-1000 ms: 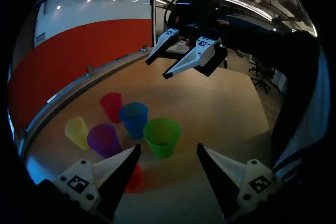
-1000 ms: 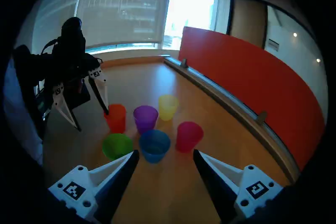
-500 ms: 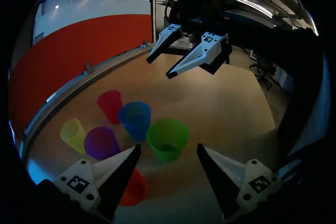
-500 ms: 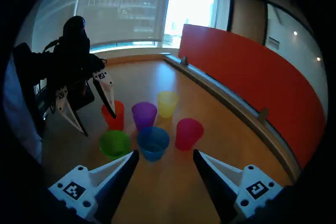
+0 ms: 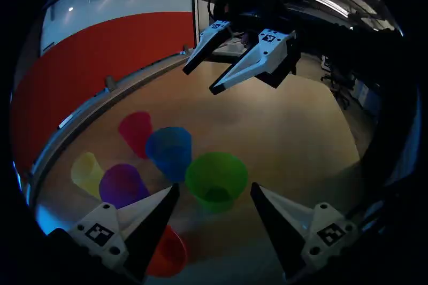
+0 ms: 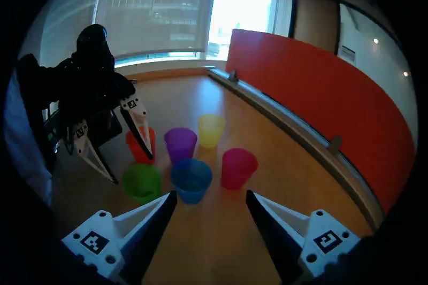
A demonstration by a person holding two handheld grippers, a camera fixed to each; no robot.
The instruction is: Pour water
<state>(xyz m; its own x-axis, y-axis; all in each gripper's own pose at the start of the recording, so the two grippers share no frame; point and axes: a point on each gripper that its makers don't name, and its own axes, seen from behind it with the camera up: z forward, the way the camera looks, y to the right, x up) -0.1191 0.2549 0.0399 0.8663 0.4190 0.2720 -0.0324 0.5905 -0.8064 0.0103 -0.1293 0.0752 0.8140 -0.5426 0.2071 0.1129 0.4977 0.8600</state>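
Left gripper (image 5: 213,185): white fingers with black inner faces and black-and-white square markers.
Right gripper (image 6: 210,193): the same white, black and marker pattern.
Between the left gripper's tips: translucent green plastic cup (image 5: 216,180).
Just beyond those tips: translucent blue plastic cup (image 5: 170,151), pink plastic cup (image 5: 135,131).
Beside one left-gripper finger: purple plastic cup (image 5: 120,186), yellow plastic cup (image 5: 85,172), orange-red plastic cup (image 5: 167,253).
Under both grippers: tan wooden tabletop (image 5: 299,124).
Far beyond the left gripper: plain red wall panel (image 5: 91,66).
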